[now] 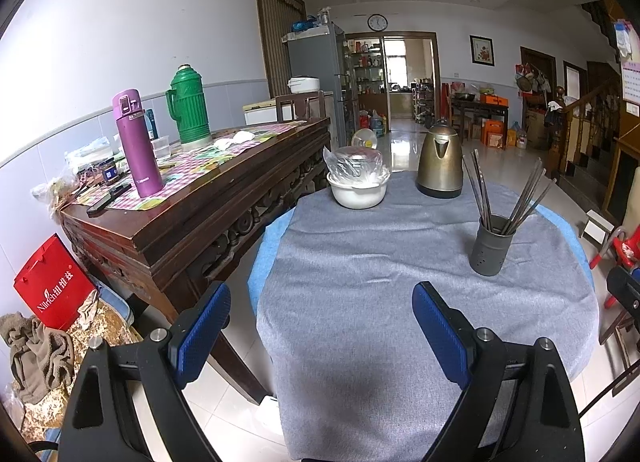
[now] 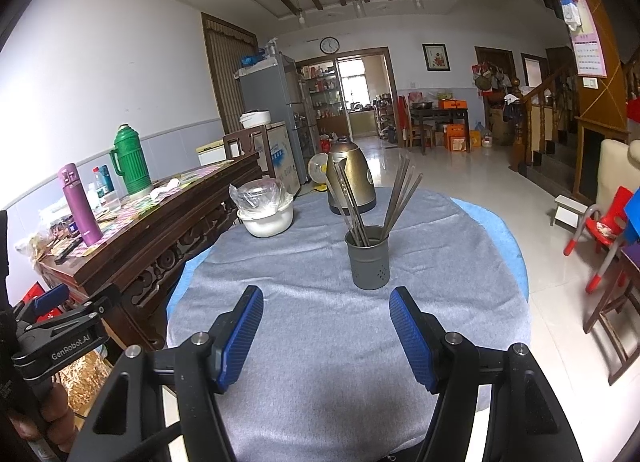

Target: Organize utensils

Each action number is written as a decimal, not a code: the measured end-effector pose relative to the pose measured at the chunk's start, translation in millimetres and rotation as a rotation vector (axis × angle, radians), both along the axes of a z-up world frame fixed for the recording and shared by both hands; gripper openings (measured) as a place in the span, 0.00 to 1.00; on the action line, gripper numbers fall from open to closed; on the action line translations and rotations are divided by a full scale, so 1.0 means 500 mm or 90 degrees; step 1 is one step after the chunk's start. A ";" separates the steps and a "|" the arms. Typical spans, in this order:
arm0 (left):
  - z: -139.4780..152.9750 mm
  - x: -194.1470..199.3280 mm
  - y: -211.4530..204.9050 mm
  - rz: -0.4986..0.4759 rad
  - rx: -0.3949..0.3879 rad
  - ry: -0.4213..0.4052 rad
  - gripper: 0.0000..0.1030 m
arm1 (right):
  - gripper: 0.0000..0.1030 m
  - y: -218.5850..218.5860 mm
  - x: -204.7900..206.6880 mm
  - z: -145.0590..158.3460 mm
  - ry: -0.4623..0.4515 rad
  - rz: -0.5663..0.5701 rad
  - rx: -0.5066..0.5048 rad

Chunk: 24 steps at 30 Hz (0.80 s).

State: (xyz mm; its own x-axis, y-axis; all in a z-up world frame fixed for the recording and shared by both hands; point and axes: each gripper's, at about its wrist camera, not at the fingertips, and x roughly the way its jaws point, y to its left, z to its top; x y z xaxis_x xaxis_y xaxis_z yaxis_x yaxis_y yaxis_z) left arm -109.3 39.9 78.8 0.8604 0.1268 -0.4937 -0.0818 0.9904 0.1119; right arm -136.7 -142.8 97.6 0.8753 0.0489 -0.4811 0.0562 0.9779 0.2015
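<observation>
A dark grey perforated holder (image 1: 491, 246) (image 2: 368, 258) stands upright on the grey tablecloth (image 1: 400, 262) (image 2: 320, 302), with several long metal chopsticks (image 1: 504, 190) (image 2: 394, 198) fanned out of it. My left gripper (image 1: 320, 310) hovers over the table's near left part, open, with nothing between its blue pads; the holder is ahead and to its right. My right gripper (image 2: 326, 314) is open too and empty, with the holder just ahead of it, slightly right of centre. The left gripper's side (image 2: 64, 322) shows at the right wrist view's left edge, held by a hand.
A brass kettle (image 1: 440, 160) (image 2: 351, 178) and a white bowl under plastic wrap (image 1: 357, 182) (image 2: 266, 214) stand at the table's far side. A dark wooden sideboard (image 1: 224, 198) (image 2: 160, 238) with a purple flask (image 1: 138, 142) and a green thermos (image 1: 188, 106) adjoins on the left. Red child's chair (image 2: 604, 230) on the right.
</observation>
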 end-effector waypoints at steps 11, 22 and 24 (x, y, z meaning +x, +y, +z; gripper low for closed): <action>0.013 0.015 -0.014 0.003 0.005 -0.006 0.90 | 0.67 -0.012 0.012 0.003 -0.003 -0.003 0.006; 0.024 0.071 -0.066 -0.022 0.018 0.006 0.90 | 0.67 -0.047 0.050 -0.002 0.003 -0.017 0.015; 0.026 0.084 -0.073 -0.027 0.019 0.009 0.90 | 0.67 -0.051 0.060 -0.001 0.003 -0.017 0.015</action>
State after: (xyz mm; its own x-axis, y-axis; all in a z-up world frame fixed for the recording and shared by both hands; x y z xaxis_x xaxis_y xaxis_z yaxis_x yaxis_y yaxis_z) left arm -67.2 3.2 91.7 0.8583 0.1051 -0.5022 -0.0382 0.9892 0.1417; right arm -106.7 -168.5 97.3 0.8745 0.0364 -0.4836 0.0833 0.9711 0.2237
